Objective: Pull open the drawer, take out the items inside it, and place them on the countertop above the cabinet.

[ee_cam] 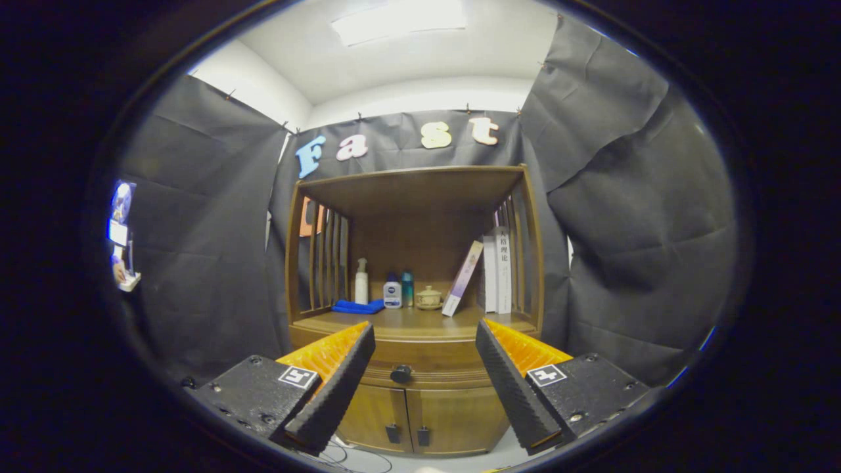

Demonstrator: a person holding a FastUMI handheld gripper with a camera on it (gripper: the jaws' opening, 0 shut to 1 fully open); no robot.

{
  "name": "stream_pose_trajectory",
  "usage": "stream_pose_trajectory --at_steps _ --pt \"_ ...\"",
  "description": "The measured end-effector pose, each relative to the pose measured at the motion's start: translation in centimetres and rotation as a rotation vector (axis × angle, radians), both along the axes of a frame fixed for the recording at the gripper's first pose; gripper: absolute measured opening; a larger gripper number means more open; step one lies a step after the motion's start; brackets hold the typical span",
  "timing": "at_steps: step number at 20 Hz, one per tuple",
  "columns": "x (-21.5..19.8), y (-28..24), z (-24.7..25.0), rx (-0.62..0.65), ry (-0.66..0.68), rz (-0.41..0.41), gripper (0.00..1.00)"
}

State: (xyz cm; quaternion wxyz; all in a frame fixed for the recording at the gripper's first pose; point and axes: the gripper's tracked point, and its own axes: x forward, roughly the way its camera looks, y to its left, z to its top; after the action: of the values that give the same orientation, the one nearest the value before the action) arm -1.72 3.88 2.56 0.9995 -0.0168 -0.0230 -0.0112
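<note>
Wooden cabinet (414, 394) sits straight ahead of the tongs (425, 341), which are spread wide with nothing between them, and its closed drawer (420, 369) with the dark knob (401, 374) lies just beyond, lined up with the gap, under the surface (407, 322) holding bottles and books.

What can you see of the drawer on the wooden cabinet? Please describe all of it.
The drawer is a shallow band of brown wood with a curved front, just under the countertop and above two small doors. It is closed. One dark round knob sits at its middle. The open gripper frames it between the fingers, apart from it.
</note>
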Motion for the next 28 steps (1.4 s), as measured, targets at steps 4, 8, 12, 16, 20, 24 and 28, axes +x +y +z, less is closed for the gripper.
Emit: stream_pose_trajectory --at_steps 4,8,12,16,20,24,28 --pt "0.4 0.4 -1.2 0.006 0.040 -0.001 1.00" --pt "2.6 0.1 -5.3 -0.022 0.123 -0.026 1.00" --pt "4.3 0.7 -8.8 -0.044 0.184 -0.030 1.00" --pt "5.9 2.0 -10.0 -0.059 0.212 -0.020 1.00" --pt "7.9 2.8 -10.0 -0.078 0.207 -0.024 1.00" --pt "10.5 3.1 -11.3 -0.061 0.229 -0.028 1.00" --pt "13.6 3.1 -12.8 -0.047 0.247 -0.037 1.00"
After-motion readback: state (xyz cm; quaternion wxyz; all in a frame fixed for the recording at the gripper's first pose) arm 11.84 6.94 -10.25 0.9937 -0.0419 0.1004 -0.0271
